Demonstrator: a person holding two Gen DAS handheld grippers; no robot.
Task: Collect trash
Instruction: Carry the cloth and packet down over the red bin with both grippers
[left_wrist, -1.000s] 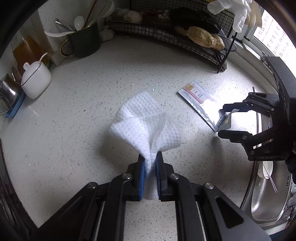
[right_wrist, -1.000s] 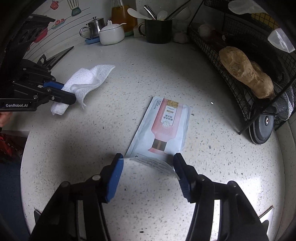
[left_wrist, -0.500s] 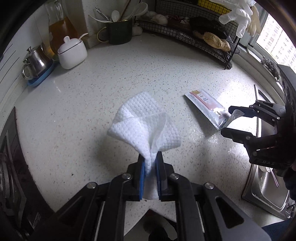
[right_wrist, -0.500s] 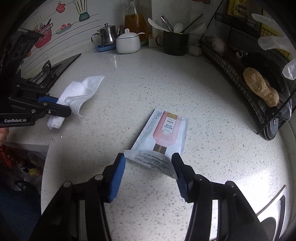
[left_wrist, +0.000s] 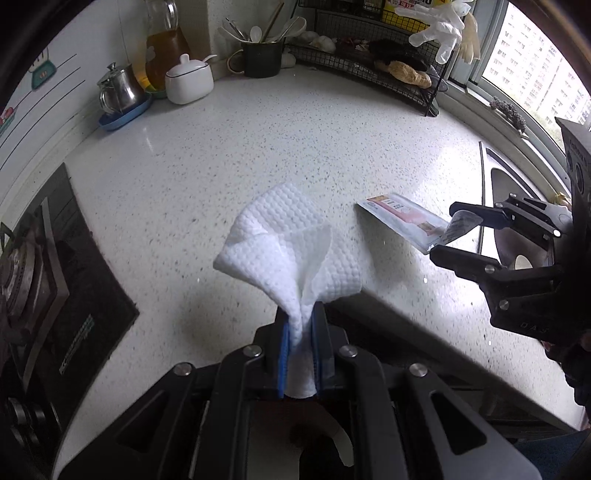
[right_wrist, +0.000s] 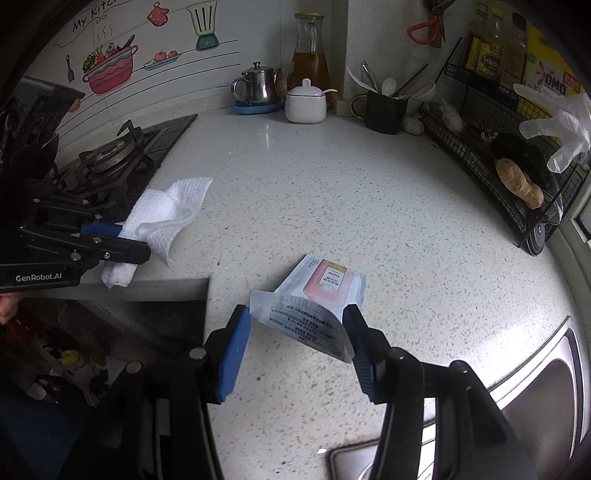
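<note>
A crumpled white paper towel (left_wrist: 291, 251) stands up out of my left gripper (left_wrist: 301, 314), which is shut on its bunched lower end. The right wrist view shows that gripper (right_wrist: 144, 247) at the left, holding the towel (right_wrist: 166, 210) over the counter's front edge. My right gripper (right_wrist: 295, 314) is shut on the near end of a white and pink sachet (right_wrist: 325, 288), which bows between the blue pads. The sachet (left_wrist: 402, 216) hangs tilted above the speckled counter (left_wrist: 258, 147), held by the right gripper (left_wrist: 443, 232) at the right of the left wrist view.
A gas stove (right_wrist: 110, 158) lies at the left and a steel sink (right_wrist: 535, 391) at the right. At the back stand a kettle (right_wrist: 258, 86), a white lidded bowl (right_wrist: 304, 105), a mug of utensils (right_wrist: 384, 110) and a wire rack (right_wrist: 480, 147). A dark space opens below the counter's front edge.
Both grippers have drawn back toward the counter's front edge, each keeping its grip. The sachet has come up off the counter, and the edge and stove have come into view.
</note>
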